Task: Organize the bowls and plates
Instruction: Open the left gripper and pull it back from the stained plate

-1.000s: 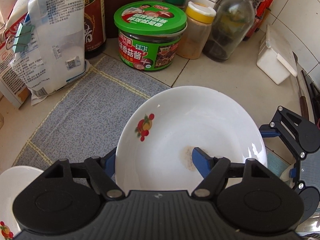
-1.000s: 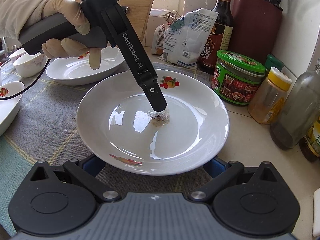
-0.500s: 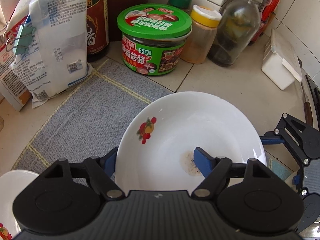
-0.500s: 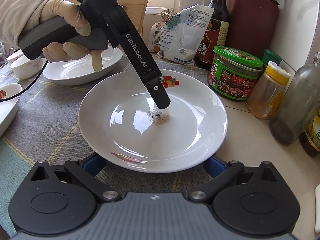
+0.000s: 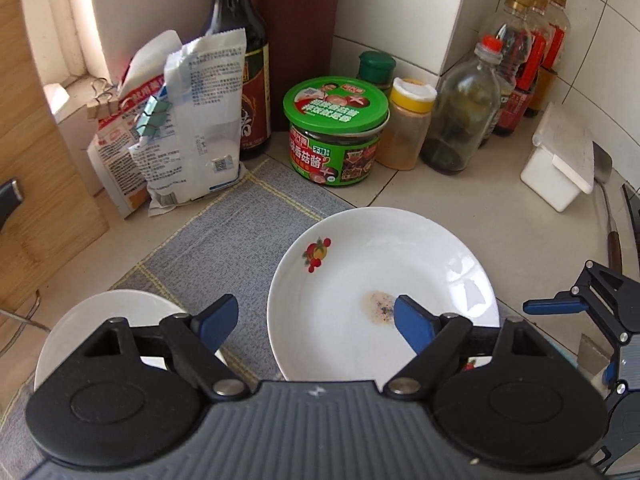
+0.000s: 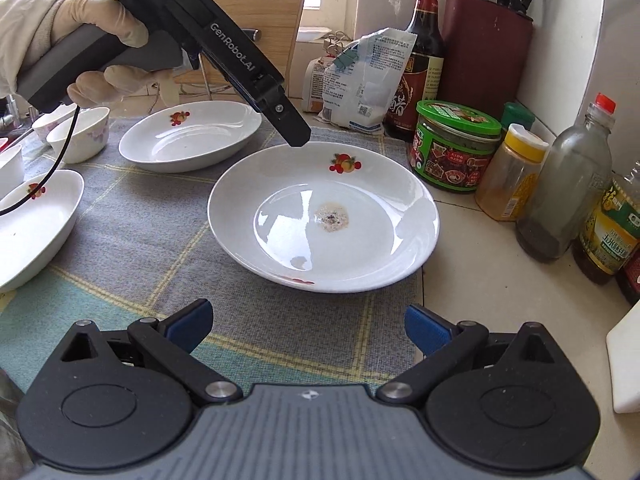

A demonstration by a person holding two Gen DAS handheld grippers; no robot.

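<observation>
The white plate (image 6: 324, 216) with a speckled stain is lying on the grey mat (image 6: 132, 240) at its right edge, beside the counter's jars. The left gripper (image 5: 316, 322) is hovering above it, its jaws just opening, holding nothing; the right gripper (image 6: 306, 326) is gaping, empty, near the plate's front rim.

The left gripper (image 5: 308, 324) now stands clear of the white plate (image 6: 360, 256): a second ago its jaws straddled the plate's rim, one pad inside near the brown stain (image 6: 331, 218). Its jaws have just been opening, and nothing is gripped between them. In the right wrist view, the left gripper's tip now hangs above the plate's far rim instead of reaching down to the stain. The right gripper (image 6: 306, 326) is drawn back as well; its blue fingers (image 6: 188, 322), formerly tucked under the near rim, now show fully, apart from the plate.
</observation>
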